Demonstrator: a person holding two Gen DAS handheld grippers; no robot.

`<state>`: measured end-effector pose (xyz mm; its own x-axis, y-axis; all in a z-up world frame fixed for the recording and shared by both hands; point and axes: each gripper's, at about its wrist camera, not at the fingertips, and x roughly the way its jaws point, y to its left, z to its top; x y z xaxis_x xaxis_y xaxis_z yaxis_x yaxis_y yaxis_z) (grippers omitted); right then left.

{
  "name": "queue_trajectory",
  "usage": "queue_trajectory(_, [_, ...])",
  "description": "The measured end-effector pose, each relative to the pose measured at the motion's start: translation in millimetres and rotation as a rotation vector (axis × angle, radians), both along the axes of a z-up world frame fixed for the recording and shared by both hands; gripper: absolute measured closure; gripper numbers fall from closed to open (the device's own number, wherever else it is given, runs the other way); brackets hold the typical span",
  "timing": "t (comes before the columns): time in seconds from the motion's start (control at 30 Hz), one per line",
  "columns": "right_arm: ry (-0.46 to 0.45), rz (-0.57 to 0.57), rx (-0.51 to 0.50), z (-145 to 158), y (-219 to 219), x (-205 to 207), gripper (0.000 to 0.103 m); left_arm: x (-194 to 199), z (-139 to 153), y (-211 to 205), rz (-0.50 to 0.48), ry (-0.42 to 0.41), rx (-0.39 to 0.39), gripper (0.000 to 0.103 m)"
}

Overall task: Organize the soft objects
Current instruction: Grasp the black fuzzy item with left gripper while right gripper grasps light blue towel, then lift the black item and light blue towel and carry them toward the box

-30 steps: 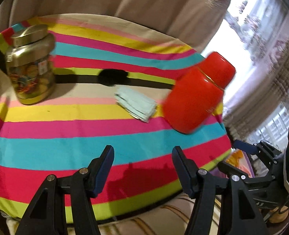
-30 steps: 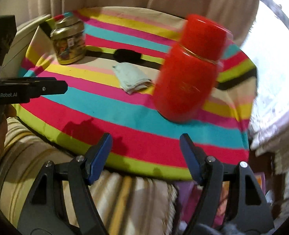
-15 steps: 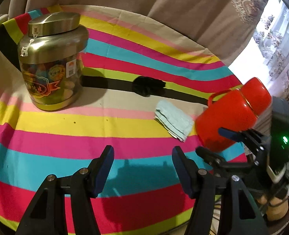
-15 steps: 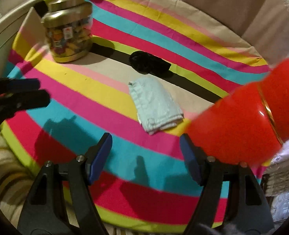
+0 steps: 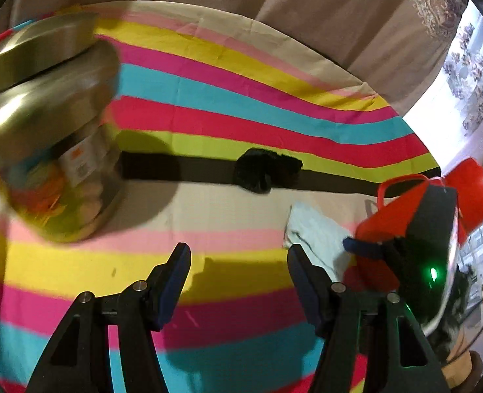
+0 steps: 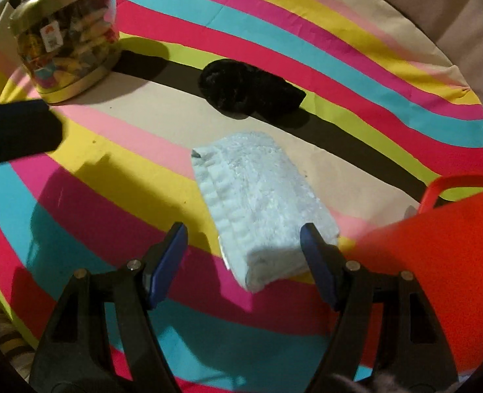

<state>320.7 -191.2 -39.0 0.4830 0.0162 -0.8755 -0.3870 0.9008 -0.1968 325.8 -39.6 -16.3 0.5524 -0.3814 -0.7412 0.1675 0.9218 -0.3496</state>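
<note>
A folded pale blue towel (image 6: 261,206) lies on the striped tablecloth (image 6: 143,170), near the middle. Just behind it sits a crumpled black cloth (image 6: 244,90) on the black stripe. My right gripper (image 6: 243,244) hovers open over the towel's near end, its right finger beside the towel's edge, its pads apart from the cloth. In the left wrist view the towel (image 5: 316,232) lies right of my left gripper (image 5: 238,262), which is open with nothing between its fingers, and the black cloth (image 5: 266,170) is beyond it. The other gripper (image 5: 405,255) covers part of the towel there.
A clear jar with a gold lid (image 6: 64,32), full of coloured wrappers, stands at the back left; it looms close at the left edge as jar (image 5: 48,144). A red lidded jug (image 6: 444,262) stands right of the towel. Beige curtains (image 5: 307,9) hang behind the round table.
Both grippers have moved forward and down over the table. The towel now lies close under the right gripper. The jar has grown large at the left of the left wrist view.
</note>
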Motion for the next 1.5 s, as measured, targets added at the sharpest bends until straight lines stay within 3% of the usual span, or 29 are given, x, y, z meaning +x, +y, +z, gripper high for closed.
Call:
queue_trajectory(0.17, [0.001,-0.004,0.002,-7,-3,9,0.029,43,-12,-22,-0.113,-0.047,0.07,0.041])
queue_trajectory(0.27, [-0.006,-0.018,0.025,-8,-4,15,0.028,66,-20,-41,-0.179,-0.042,0.125,0.04])
queue_trajectory(0.37, [-0.017,-0.028,0.055,-9,-7,19,0.026,90,-24,-59,-0.245,-0.039,0.144,0.031])
queue_trajectory(0.57, [-0.048,-0.024,0.086,-11,-8,19,0.026,129,-36,-84,-0.304,-0.001,0.224,0.031])
queue_trajectory(0.67, [-0.067,-0.043,0.096,-10,-10,18,0.037,139,-46,-93,-0.316,0.03,0.299,0.034])
queue_trajectory(0.73, [-0.086,-0.061,0.079,-9,-13,18,0.057,141,-45,-94,-0.319,0.018,0.319,0.057])
queue_trajectory(0.8, [-0.101,-0.074,0.066,-8,-16,18,0.066,142,-43,-92,-0.32,0.027,0.304,0.078])
queue_trajectory(0.9, [-0.118,-0.079,0.052,-7,-15,15,0.074,132,-40,-89,-0.312,0.017,0.312,0.085])
queue_trajectory(1.0, [-0.116,-0.087,0.08,-3,-17,10,0.079,119,-35,-80,-0.274,0.021,0.287,0.086])
queue_trajectory(1.5, [-0.084,-0.068,0.177,28,-25,-59,0.08,-6,14,-24,-0.097,-0.011,0.215,0.087])
